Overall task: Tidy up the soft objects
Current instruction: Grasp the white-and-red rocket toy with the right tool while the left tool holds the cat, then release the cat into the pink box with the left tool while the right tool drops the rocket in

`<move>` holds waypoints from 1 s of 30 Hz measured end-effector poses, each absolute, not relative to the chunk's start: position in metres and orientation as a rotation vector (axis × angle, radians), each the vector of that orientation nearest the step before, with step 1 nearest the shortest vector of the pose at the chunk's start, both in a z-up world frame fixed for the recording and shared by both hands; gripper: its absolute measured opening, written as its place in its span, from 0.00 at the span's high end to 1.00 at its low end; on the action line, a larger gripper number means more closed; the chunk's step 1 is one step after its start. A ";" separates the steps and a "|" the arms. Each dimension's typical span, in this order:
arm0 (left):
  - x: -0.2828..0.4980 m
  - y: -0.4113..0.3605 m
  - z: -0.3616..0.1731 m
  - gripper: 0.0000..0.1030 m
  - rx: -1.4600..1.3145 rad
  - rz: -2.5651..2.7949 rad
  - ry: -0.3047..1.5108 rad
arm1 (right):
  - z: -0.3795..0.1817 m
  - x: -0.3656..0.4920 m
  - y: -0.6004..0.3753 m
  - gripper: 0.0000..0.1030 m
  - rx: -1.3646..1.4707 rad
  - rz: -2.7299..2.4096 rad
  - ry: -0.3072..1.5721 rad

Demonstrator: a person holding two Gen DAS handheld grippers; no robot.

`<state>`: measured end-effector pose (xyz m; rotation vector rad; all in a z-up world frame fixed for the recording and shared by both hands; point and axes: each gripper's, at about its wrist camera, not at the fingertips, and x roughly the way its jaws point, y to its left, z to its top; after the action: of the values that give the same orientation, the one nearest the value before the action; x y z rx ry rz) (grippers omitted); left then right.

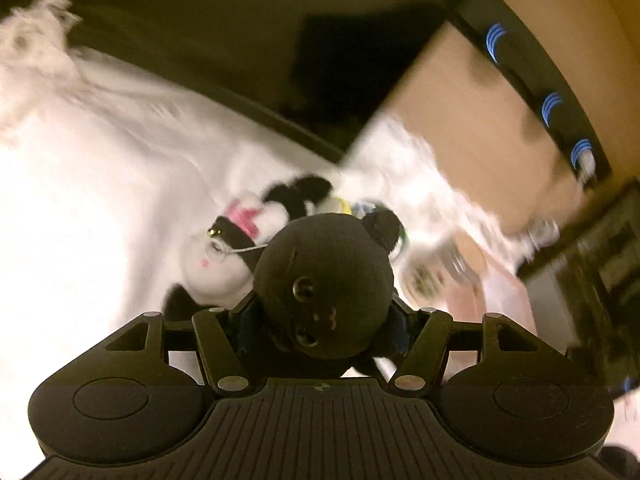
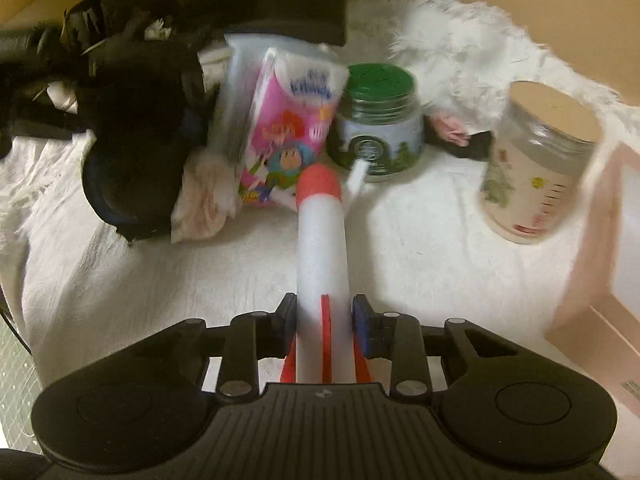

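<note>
In the left wrist view my left gripper [image 1: 320, 316] is shut on a black plush toy [image 1: 324, 272] with a round head and button eyes, which hides the fingertips. Just beyond it a black-and-white plush cat [image 1: 236, 240] with a pink bow and glasses lies on the white bedding [image 1: 100, 184]. In the right wrist view my right gripper [image 2: 325, 318] is shut on a white foam rocket [image 2: 322, 236]. Both pads press its body just above the red fins, and its red nose points away from me.
A cardboard box [image 1: 472, 92] with black tape stands at the upper right. Ahead of the rocket are a pink tissue pack [image 2: 288, 128], a green-lidded jar [image 2: 376, 120], a tan-lidded jar [image 2: 536, 160], white fluffy fabric [image 2: 460, 40] and a dark bulky shape [image 2: 132, 140]. A pink box [image 2: 600, 280] borders the right.
</note>
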<state>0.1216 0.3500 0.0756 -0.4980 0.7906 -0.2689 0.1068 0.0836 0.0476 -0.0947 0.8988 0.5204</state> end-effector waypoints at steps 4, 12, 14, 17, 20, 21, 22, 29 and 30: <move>0.116 0.314 0.068 0.34 -0.465 -0.331 0.846 | 0.074 0.088 0.051 0.72 -0.042 0.502 0.864; 0.101 0.277 0.098 0.35 -0.387 -0.369 0.768 | 0.148 0.054 -0.024 0.74 0.059 0.368 0.641; 0.105 0.263 0.115 0.35 -0.355 -0.404 0.730 | 0.162 0.046 -0.046 0.74 0.083 0.316 0.595; 0.111 0.234 0.136 0.35 -0.321 -0.476 0.686 | 0.176 0.033 -0.078 0.74 0.100 0.235 0.528; 0.120 0.193 0.153 0.35 -0.292 -0.576 0.661 | 0.185 0.024 -0.104 0.74 0.078 0.148 0.469; 0.124 0.178 0.158 0.35 -0.275 -0.608 0.652 | 0.189 0.022 -0.112 0.74 0.068 0.108 0.453; 0.126 0.164 0.162 0.35 -0.261 -0.633 0.645 | 0.192 0.020 -0.119 0.74 0.063 0.072 0.440; 0.148 0.059 0.176 0.31 -0.187 -0.800 0.609 | 0.201 0.037 -0.151 0.74 0.059 -0.077 0.356; 0.154 0.048 0.174 0.31 -0.191 -0.818 0.606 | 0.199 0.043 -0.154 0.73 0.072 -0.082 0.350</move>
<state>0.1539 0.0481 0.1743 -0.1909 0.6060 -0.8178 0.0435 -0.1544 0.1989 0.0720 0.3505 -0.0819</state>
